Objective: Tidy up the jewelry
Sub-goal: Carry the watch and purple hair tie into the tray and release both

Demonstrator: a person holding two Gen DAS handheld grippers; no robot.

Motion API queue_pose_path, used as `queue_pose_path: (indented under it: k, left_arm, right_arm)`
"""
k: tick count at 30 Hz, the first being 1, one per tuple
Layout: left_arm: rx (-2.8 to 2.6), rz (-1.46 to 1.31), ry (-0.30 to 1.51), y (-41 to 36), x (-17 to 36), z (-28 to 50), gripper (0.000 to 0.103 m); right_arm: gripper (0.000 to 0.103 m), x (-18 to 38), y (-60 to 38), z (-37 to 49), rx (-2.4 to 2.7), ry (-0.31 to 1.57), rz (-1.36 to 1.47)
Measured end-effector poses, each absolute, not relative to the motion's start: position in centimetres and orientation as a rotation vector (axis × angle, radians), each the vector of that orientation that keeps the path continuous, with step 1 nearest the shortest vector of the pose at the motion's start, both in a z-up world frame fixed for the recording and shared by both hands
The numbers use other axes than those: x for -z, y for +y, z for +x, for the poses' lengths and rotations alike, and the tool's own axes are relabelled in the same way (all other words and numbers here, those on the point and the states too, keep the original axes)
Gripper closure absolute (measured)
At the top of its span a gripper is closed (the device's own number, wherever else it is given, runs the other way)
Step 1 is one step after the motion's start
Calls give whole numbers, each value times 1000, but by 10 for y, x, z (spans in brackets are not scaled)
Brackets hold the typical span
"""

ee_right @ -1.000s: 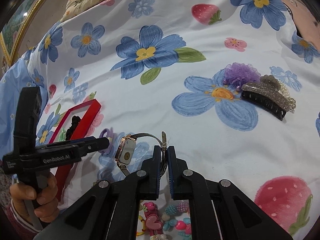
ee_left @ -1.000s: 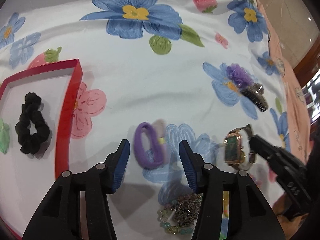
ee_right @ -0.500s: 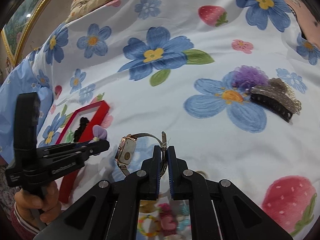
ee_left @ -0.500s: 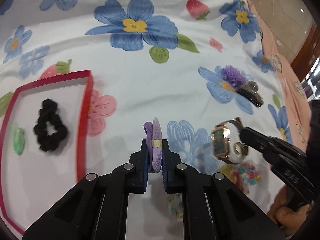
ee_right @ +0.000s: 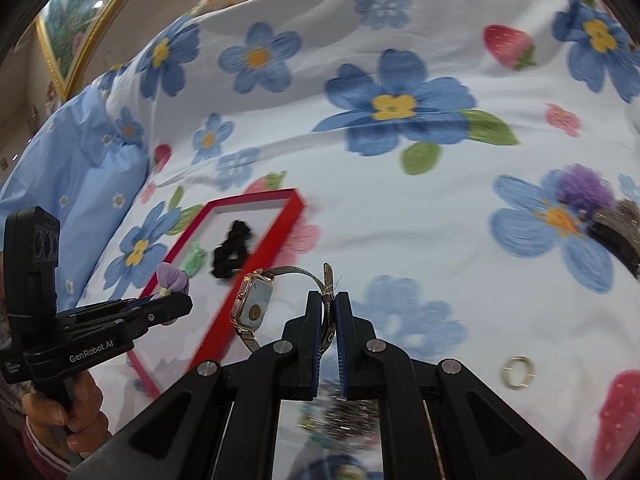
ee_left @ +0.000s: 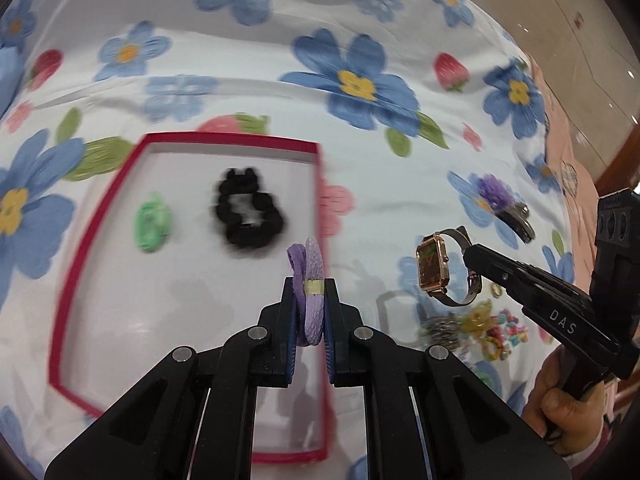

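The left gripper (ee_left: 311, 292) is pinched tight on a purple hair tie (ee_left: 310, 280), its 2 loops standing on edge between the pads, long axis running up and away from the fingers, a small yellow band crossing it just above the tips. The lower end of the tie is hidden between the blue pads. It hangs over the near right corner of the red tray (ee_left: 192, 138), clear of the tray floor.

The right gripper (ee_right: 329, 312) is clamped on the mesh strap of a gold watch (ee_right: 253, 307). The square case hangs off to the left of the fingers, tilted, back plate toward the camera in the right wrist view and dark dial facing the left wrist view. The strap's loose end sticks up above the tips; the part between the pads is covered.

Inside the tray lie a black scrunchie (ee_left: 249, 214) and a small green piece (ee_left: 152, 222), both blurred, the green one too smeared to name. On the flowered bedsheet (ee_right: 360, 184) a gold ring (ee_right: 518, 372) lies right of the right gripper. A heap of beads and chain (ee_left: 476, 326) is half hidden and blurred below the watch. Farther right, a purple scrunchie (ee_left: 494, 192) touches a dark hair claw (ee_left: 518, 222), which is cut off at the edge in the right wrist view.
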State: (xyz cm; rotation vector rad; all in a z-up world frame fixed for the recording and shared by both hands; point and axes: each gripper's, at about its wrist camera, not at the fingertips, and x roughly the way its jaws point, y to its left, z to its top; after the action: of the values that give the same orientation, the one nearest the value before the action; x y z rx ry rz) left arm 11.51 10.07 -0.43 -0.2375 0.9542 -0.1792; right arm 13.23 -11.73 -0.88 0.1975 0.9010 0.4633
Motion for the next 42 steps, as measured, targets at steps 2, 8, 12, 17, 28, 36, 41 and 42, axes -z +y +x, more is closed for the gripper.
queue_pose_path:
  k: [2, 8, 12, 17, 28, 36, 41, 42]
  left_arm:
    - [155, -242, 953, 115, 5, 113, 93]
    - [95, -257, 950, 151, 8, 109, 93]
    - [67, -269, 953, 171, 14, 111, 93]
    - [51, -277, 971, 186, 25, 117, 93]
    - [9, -240, 1041, 198, 58, 142, 93]
    - [13, -223, 1077, 196, 70, 151, 93]
    - [7, -213, 1086, 194, 73, 153, 92]
    - [4, -214, 1086, 194, 73, 153, 92]
  right_arm:
    - [97, 9, -102, 134, -490, 905, 187]
    - [97, 7, -61, 137, -555, 913, 154]
    - [97, 6, -33, 141, -596, 917, 121]
    - [97, 12, -2, 148, -631, 935, 86]
    - [96, 42, 35, 164, -641, 1016, -4]
    - [97, 56, 44, 171, -634, 1059, -53]
    - [97, 57, 47, 173, -638, 1068, -77]
    - [97, 57, 48, 173, -638, 1069, -78]
